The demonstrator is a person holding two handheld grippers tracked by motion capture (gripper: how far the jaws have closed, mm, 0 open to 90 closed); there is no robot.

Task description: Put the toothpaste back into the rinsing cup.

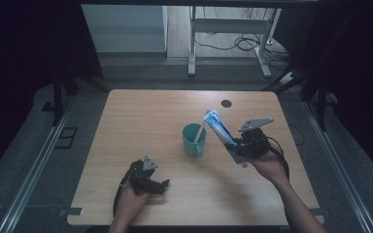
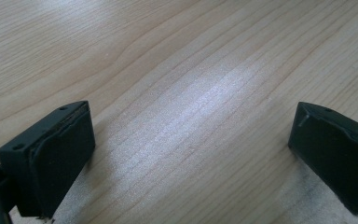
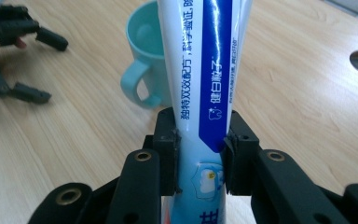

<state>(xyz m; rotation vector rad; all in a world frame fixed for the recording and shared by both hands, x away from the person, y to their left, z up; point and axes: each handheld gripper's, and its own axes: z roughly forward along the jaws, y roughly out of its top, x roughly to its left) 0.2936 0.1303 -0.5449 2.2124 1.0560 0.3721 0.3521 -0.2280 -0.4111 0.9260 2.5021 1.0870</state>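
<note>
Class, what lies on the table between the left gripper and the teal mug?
Only bare table separates left gripper from teal mug, per the high view.

A table (image 1: 126,126) holds everything. A cup (image 1: 194,139) stands on the table, a bit right of the middle. A thin stick (image 1: 199,132) leans inside the cup.

Just to the right of the cup is the right hand-held gripper (image 1: 236,148). Its jaws squeeze a toothpaste tube (image 1: 220,128) from both sides. The tube is up off the table and tilts up and to the left, so its far end is above the cup's right side. In the right gripper view the cup (image 3: 145,60) is behind the tube (image 3: 204,74).

The left hand-held gripper (image 1: 164,187) rests on the table near the front edge, left of the cup and well apart from it. Its jaws stand wide with bare table (image 2: 191,107) between them.

A small round hole (image 1: 226,103) sits in the table behind the cup, near the back edge.
</note>
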